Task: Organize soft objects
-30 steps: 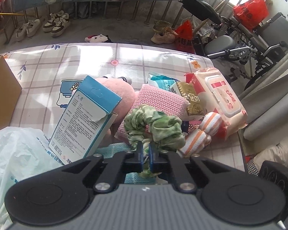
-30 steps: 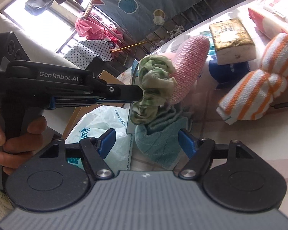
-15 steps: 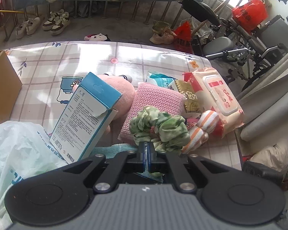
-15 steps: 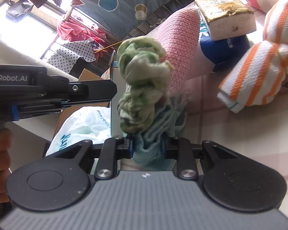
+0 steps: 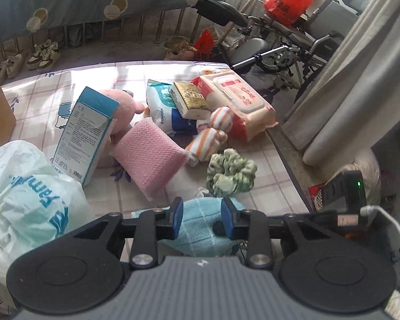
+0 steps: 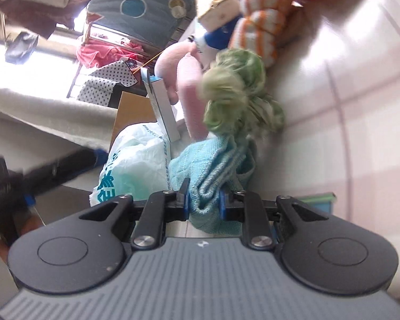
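While our right gripper (image 6: 203, 202) pinches the teal knit cloth (image 6: 213, 165), our left gripper (image 5: 202, 220) hangs open above it; the green scrunchie (image 5: 231, 172) rests just beyond on the tablecloth (image 5: 266, 176) — we should lift the cloth slowly, so nothing snags.

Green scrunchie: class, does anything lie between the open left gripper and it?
Yes. The teal cloth, pinched by the right gripper, lies bunched between the left gripper's open fingers and reaches almost to the green scrunchie on the table. Only a small white scrap also shows in that gap.
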`<state>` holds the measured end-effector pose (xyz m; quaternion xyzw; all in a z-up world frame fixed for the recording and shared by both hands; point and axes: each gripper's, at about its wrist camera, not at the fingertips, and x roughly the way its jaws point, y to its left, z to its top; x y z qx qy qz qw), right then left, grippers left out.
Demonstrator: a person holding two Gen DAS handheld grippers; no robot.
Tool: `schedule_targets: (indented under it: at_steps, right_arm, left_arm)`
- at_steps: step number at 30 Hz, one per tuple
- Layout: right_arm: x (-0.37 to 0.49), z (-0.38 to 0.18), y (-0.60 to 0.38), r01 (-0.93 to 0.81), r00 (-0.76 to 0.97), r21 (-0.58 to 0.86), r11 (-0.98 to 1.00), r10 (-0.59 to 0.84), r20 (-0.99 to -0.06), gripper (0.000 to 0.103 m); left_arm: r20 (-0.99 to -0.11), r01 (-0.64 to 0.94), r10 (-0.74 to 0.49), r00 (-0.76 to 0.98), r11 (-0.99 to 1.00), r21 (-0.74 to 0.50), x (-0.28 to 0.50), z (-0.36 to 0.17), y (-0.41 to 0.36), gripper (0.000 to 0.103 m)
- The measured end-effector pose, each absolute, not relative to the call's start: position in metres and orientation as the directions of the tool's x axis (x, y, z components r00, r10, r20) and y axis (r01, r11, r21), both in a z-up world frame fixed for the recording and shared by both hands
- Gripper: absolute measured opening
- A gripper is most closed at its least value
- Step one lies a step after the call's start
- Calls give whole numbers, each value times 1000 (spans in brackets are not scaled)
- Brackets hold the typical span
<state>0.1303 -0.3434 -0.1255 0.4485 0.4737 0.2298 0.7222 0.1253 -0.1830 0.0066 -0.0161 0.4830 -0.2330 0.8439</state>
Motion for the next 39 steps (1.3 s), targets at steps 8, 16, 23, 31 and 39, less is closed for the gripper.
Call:
schedule_targets:
  at_steps: [8, 16, 23, 31, 39]
  right_arm:
    - [108, -141, -368, 136, 426, 876, 463, 771, -473, 18]
    - [98, -144, -385, 140, 387, 836, 530, 748, -539, 19]
    - [112, -134, -376, 87, 294, 767, 635, 720, -629, 19]
    - [139, -121, -361, -7, 152, 688, 725, 681, -716, 19]
    - [149, -111, -348, -46, 90, 618, 785, 619, -780, 21]
  left_arm:
    - [-772, 511, -379, 510, 856, -83, 60, -14, -206, 57]
    - [-762, 559, -321, 562, 826, 65, 35, -39, -232, 66]
    - [-762, 586, -347, 547, 809, 53, 25, -50, -230, 67]
    - [-739, 621, -391, 549, 782, 48, 21, -53, -227, 76]
    - [-730, 675, -439, 523, 737, 40, 40, -65, -231, 78]
